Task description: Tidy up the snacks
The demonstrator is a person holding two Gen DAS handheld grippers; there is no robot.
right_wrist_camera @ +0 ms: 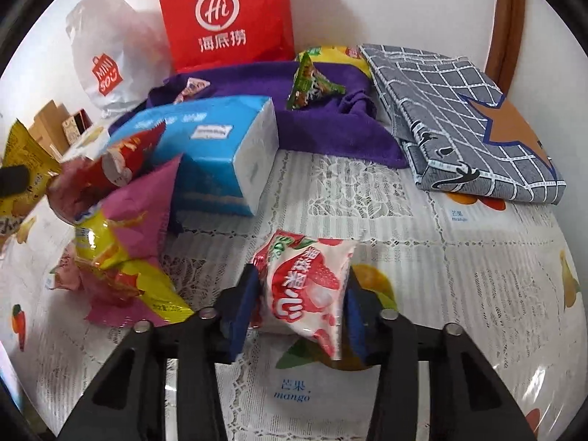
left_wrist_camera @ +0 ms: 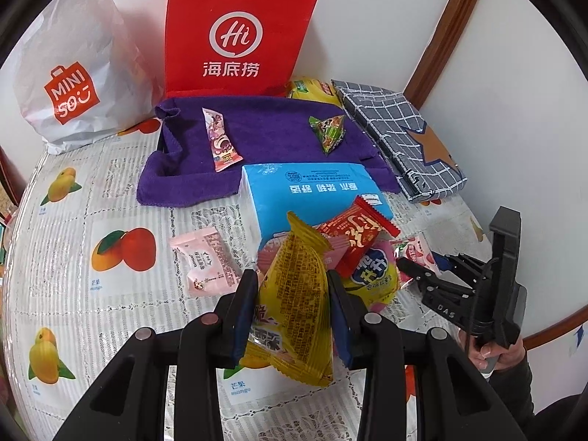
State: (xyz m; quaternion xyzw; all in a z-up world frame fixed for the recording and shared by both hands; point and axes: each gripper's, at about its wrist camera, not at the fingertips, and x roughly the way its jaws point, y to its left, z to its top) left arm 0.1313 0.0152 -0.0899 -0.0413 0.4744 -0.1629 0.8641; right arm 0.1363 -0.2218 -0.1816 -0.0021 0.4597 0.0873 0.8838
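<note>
- Left gripper: clamped on a yellow snack packet printed with dense dark text, held up just in front of the blue tissue pack.
- Right gripper: narrow, pads pressed on a white packet with strawberry pictures and red Chinese lettering, in front of the tissue pack's white end.
- Heaped against the near end of the tissue pack: a red wrapper with gold script and a yellow-and-pink bag.
- Left of the tissue pack: a pale pink sachet lying flat on the tablecloth, which shows fruit labelled "mango".
- Behind the tissue pack: a purple towel carrying a pink stick wrapper and a green triangular packet.
- Farther behind the tissue pack, against the wall: a red paper bag marked "Hi" with 海底捞, and a white bag reading "MINISO".
- Right of the tissue pack: a folded grey checked cloth with an orange star.
</note>
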